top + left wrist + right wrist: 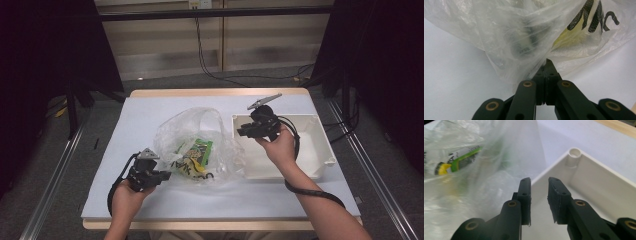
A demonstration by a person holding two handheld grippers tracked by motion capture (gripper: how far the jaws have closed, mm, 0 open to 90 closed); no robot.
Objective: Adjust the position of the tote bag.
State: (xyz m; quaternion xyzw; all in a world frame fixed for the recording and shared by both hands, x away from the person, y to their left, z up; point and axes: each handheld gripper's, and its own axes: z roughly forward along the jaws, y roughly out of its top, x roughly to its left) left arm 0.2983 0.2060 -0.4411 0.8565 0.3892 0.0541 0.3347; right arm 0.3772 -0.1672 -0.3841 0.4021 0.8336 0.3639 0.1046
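Note:
A clear plastic bag point(200, 135) lies mid-table with a green and yellow snack packet point(192, 156) inside it. My left gripper point(166, 175) sits at the bag's near left corner. In the left gripper view its jaws point(547, 65) are pressed together on a pinched fold of the bag point(509, 40), and the packet's yellow print point(576, 30) shows through the film. My right gripper point(240, 132) hovers over the left rim of a white tray point(312, 150). Its jaws point(539, 181) stand slightly apart with nothing between them, and the bag point(474, 185) is just to their left.
The white tray point(599, 182) has a round post at its corner and looks bare inside. A pale cloth point(150, 110) covers the wooden table. Black cables trail from both grippers, and dark curtains and metal rails flank the table.

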